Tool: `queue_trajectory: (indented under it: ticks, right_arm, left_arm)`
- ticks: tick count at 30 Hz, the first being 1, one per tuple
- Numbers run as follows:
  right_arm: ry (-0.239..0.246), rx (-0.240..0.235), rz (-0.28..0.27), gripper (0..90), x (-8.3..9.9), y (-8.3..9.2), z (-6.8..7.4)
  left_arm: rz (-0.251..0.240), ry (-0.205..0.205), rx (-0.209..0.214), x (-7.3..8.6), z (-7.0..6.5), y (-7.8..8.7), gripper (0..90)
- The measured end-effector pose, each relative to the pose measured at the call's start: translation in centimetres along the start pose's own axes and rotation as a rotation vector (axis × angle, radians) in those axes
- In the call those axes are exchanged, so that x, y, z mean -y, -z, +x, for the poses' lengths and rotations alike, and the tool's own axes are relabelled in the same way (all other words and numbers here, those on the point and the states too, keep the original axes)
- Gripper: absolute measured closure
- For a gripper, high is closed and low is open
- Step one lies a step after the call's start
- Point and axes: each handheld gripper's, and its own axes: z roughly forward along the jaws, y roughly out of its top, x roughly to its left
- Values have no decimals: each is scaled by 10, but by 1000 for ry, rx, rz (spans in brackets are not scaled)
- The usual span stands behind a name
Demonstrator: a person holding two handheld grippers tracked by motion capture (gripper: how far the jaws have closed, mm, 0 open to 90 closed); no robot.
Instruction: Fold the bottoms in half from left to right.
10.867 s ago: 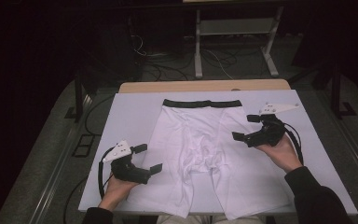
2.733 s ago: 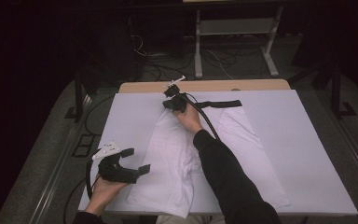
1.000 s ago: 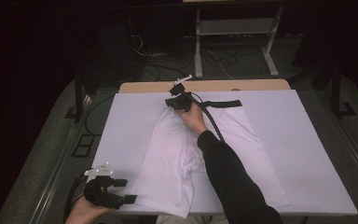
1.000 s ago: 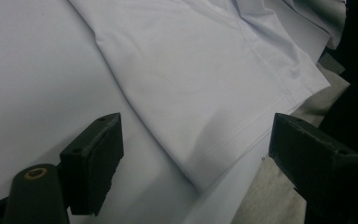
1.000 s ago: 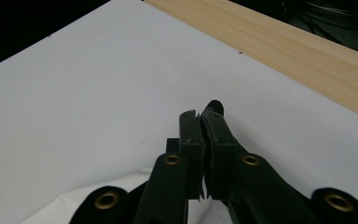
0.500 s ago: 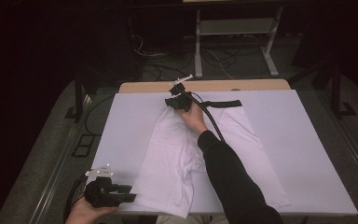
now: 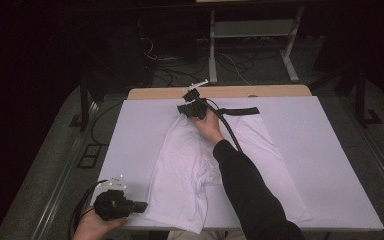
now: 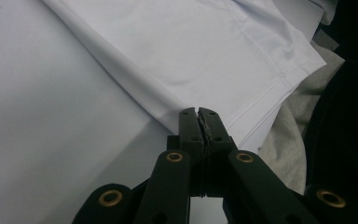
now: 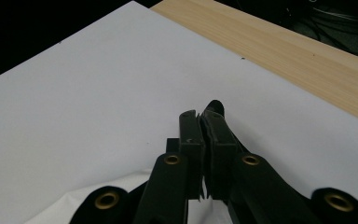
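White shorts [image 8: 205, 51] hem pinched at left tool [image 8: 199, 113] tip.

- Left of the white shorts [image 7: 200, 165], the white table cover [image 7: 135, 135] lies bare up to its far edge: open passage there.
- Right of the shorts, the cover is bare out to its right edge.
- Across the shorts, the person's dark sleeve [image 7: 245, 190] runs from the near edge toward the black waistband [image 7: 237, 111], blocking a straight left-to-right crossing.
- Beyond the shorts, a bare wooden strip [image 7: 260, 91].
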Motion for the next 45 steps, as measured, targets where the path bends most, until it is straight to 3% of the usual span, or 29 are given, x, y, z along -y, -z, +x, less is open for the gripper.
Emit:
queue_trajectory:
  ticks: [7, 12, 21, 33, 45]
  right_arm:
    - [-15, -8, -17, 857, -3, 8, -5]
    - [-26, -7, -24, 857, -4, 16, -10]
    - [-42, -17, -38, 857, -4, 31, -27]
    - [-75, -22, -54, 857, -2, 47, -45]
    - [-73, -15, -43, 857, 0, 50, -47]
  left_arm:
    - [-26, -40, 27, -13, -8, 3, 885]
    - [-36, -72, 68, -24, -17, 1, 885]
    - [-48, -136, 142, -45, -33, -13, 885]
    - [-73, -168, 201, -62, -41, -24, 886]
    - [-82, -225, 263, -90, -54, -45, 885]
